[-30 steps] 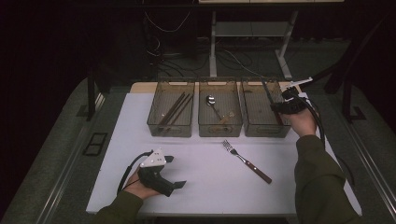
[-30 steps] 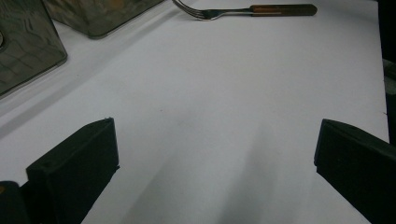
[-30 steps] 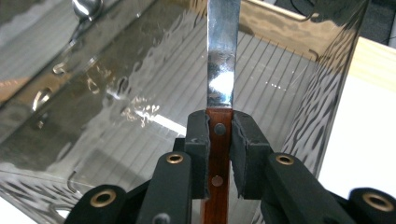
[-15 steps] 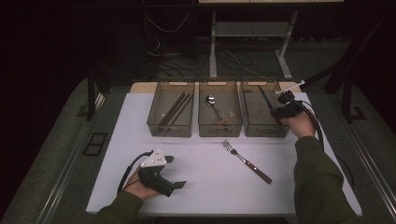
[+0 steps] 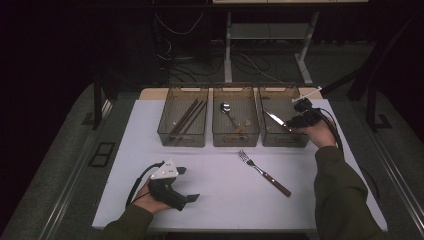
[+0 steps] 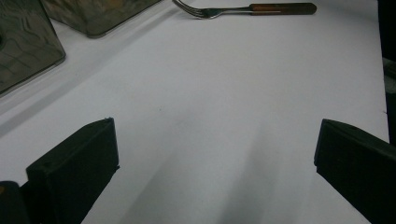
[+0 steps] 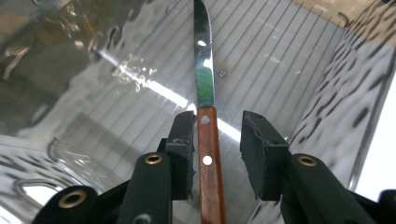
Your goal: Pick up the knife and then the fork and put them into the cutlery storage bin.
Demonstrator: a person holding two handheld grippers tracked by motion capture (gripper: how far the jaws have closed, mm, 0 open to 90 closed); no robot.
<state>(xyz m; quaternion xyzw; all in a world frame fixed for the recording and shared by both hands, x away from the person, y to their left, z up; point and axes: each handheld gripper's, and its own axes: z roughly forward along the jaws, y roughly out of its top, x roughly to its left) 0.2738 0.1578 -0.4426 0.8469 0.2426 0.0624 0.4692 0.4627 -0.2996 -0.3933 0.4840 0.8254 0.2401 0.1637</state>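
Observation:
A wooden-handled knife (image 7: 204,84) lies inside the right-hand clear bin (image 5: 282,142), blade pointing away from me. My right gripper (image 7: 217,123) reaches into that bin, and its jaws have just been opening. The handle rests against the left pad, with a gap to the right pad. In the high view the knife (image 5: 274,119) slants across the bin beside the right gripper (image 5: 295,121). A fork (image 5: 264,172) with a wooden handle lies on the white table. My left gripper (image 5: 189,184) rests open at the front left with nothing between its jaws.
The middle bin (image 5: 235,141) holds a spoon (image 5: 227,109) and the left bin (image 5: 181,140) holds dark sticks (image 5: 187,116). From the left gripper view the fork (image 6: 243,8) lies far ahead across bare white table (image 6: 210,93), with a bin corner (image 6: 28,51) at the left.
The right gripper has shifted slightly left and lower over the right bin, and the knife now lies in the bin. The left gripper and the fork have not moved.

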